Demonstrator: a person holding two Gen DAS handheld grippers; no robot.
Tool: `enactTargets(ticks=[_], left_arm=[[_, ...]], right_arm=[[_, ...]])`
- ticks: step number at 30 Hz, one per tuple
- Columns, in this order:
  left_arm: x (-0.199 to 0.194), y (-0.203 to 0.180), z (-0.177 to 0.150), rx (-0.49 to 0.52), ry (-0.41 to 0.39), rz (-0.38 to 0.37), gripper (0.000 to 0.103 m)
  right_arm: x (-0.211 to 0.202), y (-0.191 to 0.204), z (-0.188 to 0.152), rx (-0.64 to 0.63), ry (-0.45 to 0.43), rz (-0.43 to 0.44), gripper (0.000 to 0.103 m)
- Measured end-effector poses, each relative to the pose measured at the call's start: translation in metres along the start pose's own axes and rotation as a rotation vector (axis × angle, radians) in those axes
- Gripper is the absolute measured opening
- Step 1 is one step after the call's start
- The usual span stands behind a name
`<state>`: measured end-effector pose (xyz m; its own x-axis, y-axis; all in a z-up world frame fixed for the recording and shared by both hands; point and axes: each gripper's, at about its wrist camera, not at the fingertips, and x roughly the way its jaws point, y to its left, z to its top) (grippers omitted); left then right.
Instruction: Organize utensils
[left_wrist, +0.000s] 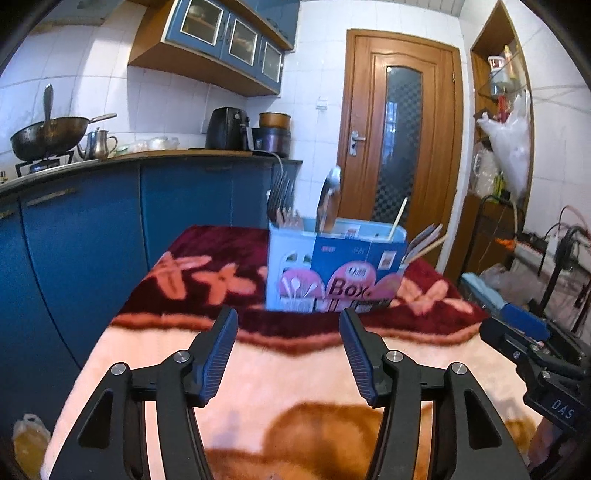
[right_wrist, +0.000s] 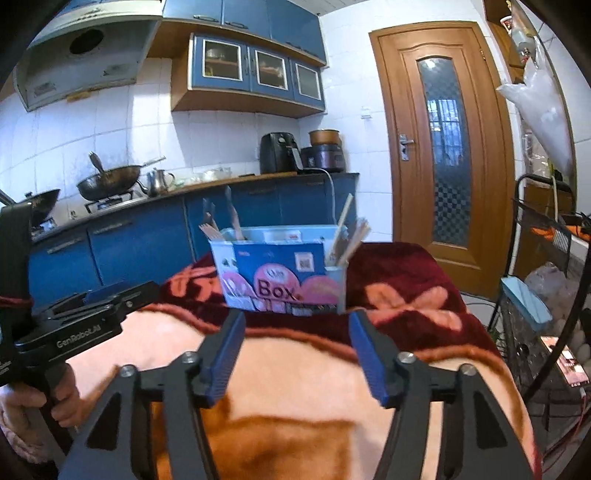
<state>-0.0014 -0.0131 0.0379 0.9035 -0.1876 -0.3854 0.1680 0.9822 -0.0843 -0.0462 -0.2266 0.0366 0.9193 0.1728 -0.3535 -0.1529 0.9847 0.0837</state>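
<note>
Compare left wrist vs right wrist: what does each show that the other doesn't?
Left wrist only: the shiny metal spoon standing in the box, and a yellow bottle on the floor.
Right wrist only: the grey range hood and the person's hand holding the left hand-held gripper.
Both: the blue cardboard utensil box, the red floral blanket, the wooden door, the wok.

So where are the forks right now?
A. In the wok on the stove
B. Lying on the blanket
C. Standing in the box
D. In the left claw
C: the forks stand upright, tines up, at one end of the blue utensil box on the blanket; the left claw and the right claw are both open with nothing between their fingers.
</note>
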Motion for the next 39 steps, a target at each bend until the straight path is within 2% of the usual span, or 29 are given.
enactTargets(ticks=[7, 10, 39], left_arm=[[0.009, 0.000, -0.021, 0.014, -0.006, 0.038, 0.059], [0.012, 0.001, -0.026, 0.006, -0.011, 0.055, 0.059], [0.015, -0.003, -0.033, 0.012, -0.015, 0.080, 0.059]], right_arm=[[0.009, -0.007, -0.017, 0.008, 0.022, -0.037, 0.073], [0.011, -0.006, -0.022, 0.004, 0.022, -0.047, 0.080], [0.008, -0.004, -0.031, -0.001, -0.026, -0.083, 0.080]])
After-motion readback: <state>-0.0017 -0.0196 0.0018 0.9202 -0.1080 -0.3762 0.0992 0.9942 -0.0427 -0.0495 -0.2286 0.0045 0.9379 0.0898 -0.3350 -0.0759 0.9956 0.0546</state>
